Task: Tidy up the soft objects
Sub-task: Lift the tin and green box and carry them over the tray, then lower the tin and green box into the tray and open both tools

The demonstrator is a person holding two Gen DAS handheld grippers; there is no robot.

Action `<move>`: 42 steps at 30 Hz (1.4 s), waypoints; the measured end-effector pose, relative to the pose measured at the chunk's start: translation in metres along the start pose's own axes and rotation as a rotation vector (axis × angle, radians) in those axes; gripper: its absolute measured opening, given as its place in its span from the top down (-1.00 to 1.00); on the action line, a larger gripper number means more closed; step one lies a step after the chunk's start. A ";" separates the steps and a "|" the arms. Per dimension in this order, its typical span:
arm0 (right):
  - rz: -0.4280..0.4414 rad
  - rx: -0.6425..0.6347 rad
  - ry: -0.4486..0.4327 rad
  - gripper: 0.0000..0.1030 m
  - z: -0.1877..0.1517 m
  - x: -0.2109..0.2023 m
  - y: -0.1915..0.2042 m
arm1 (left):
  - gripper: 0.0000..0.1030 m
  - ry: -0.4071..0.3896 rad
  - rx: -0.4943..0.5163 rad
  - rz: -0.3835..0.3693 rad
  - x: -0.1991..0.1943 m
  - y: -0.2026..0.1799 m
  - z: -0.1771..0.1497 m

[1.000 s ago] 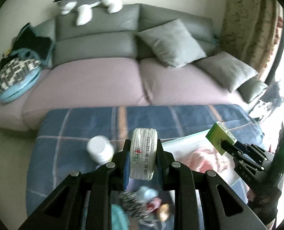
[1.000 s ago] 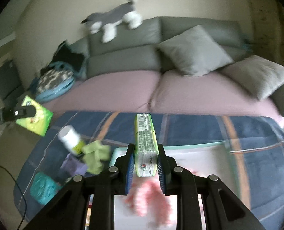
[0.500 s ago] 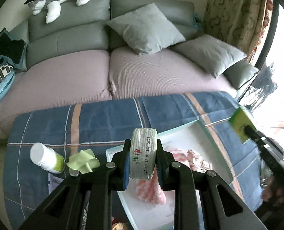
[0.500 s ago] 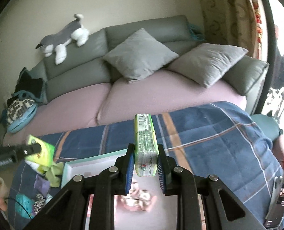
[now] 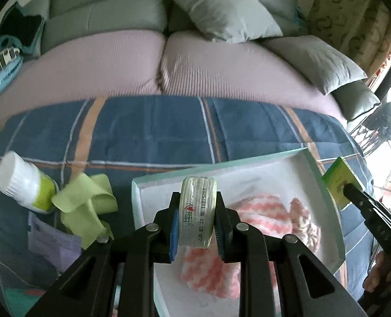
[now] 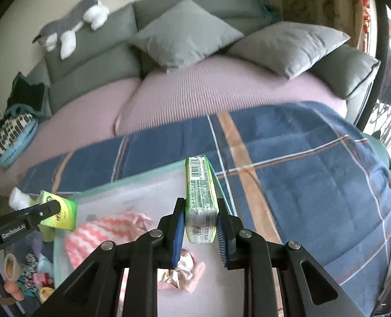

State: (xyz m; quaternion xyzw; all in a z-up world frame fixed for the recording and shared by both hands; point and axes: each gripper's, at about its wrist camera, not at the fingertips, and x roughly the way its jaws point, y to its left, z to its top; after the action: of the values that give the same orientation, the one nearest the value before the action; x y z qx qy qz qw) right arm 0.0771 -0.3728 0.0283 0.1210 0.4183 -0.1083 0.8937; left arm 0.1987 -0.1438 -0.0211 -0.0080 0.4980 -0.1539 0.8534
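Note:
My left gripper (image 5: 197, 226) is shut on a green tissue pack (image 5: 197, 211), held above the left part of a white tray (image 5: 327, 227). My right gripper (image 6: 199, 228) is shut on a second green tissue pack (image 6: 200, 198), held above the tray's far right edge (image 6: 147, 177). A pink-and-white knitted piece (image 5: 264, 211) lies in the tray; it also shows in the right wrist view (image 6: 103, 231). Each gripper appears in the other's view, the right one (image 5: 353, 195) and the left one (image 6: 50, 208).
The tray sits on a blue plaid blanket (image 5: 155, 129) in front of a sofa with grey cushions (image 6: 187, 31). Left of the tray lie a white bottle (image 5: 23, 182), a green cloth (image 5: 84, 203), a lilac packet (image 5: 52, 243) and small items (image 6: 31, 272). A plush dog (image 6: 71, 29) lies on the sofa back.
Both grippers have swung right and come down closer over the tray, each still holding its tissue pack.

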 end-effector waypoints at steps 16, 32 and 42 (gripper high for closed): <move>-0.009 0.002 0.086 0.55 -0.011 0.039 0.008 | 0.53 0.001 -0.017 -0.034 0.032 0.004 0.001; -0.065 -0.050 0.103 0.10 -0.009 0.031 0.015 | 0.00 0.026 0.022 0.041 0.026 -0.006 0.001; -0.082 -0.045 0.043 -0.17 0.002 0.001 0.014 | -0.36 -0.061 0.022 0.069 -0.014 -0.005 0.011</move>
State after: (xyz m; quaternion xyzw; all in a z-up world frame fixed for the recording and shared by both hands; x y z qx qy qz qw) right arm 0.0836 -0.3601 0.0307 0.0858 0.4442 -0.1328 0.8819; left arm 0.2006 -0.1458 -0.0027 0.0139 0.4698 -0.1295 0.8731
